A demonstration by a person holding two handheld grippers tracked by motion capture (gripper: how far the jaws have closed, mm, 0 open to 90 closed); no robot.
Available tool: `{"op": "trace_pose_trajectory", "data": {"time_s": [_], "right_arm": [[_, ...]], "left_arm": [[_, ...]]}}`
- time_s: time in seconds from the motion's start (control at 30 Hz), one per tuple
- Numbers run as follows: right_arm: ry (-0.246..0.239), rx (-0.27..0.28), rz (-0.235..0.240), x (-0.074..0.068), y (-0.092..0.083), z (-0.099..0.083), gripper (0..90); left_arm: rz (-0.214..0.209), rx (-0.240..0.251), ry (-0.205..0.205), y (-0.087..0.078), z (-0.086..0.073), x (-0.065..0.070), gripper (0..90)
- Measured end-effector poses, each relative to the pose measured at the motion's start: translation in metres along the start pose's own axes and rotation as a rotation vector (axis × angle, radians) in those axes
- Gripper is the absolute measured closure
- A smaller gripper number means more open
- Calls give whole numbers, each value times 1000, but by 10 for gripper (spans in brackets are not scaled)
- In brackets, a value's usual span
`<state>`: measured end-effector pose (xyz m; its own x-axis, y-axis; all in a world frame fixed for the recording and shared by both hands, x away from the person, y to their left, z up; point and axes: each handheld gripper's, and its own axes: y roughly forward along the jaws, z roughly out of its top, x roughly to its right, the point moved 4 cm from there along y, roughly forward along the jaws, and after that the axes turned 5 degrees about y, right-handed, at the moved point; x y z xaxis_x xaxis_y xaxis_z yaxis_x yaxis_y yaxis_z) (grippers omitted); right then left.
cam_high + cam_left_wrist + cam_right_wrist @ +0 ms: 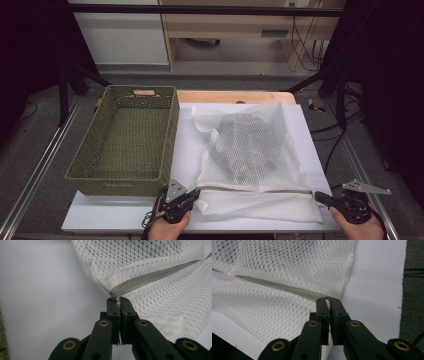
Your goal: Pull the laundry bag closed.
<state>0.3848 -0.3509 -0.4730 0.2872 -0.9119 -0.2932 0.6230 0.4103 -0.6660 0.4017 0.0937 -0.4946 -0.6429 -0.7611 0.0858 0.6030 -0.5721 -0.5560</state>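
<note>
Your left tongs are pinched shut on the mesh bag at its zipper's left end, your right tongs likewise on its right end; it lies on the desk beside the basket. Next, probably lift both ends evenly.

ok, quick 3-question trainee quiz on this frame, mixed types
1. True or false: the left gripper is shut on the zip end of the white mesh bag.
2. Where does the green basket sit relative to the bag? A) at the left B) at the right C) on top of it
3. What does the right gripper hold?

Key: 1 true. 2 A. 3 the other end of the bag's zip, at its edge.
</note>
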Motion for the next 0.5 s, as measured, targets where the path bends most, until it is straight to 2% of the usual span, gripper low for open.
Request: {"op": "trace_pose_trajectory", "data": {"time_s": [0.3, 0.33, 0.5], "right_arm": [[2, -8, -14, 2, 2, -1, 868], [13, -7, -11, 2, 2, -2, 868], [3, -3, -11, 3, 2, -2, 868]], "left_arm": [[1, -6, -3, 1, -1, -2, 878], [3, -7, -2, 2, -2, -2, 879], [4, -12, -1, 2, -2, -2, 876]]}}
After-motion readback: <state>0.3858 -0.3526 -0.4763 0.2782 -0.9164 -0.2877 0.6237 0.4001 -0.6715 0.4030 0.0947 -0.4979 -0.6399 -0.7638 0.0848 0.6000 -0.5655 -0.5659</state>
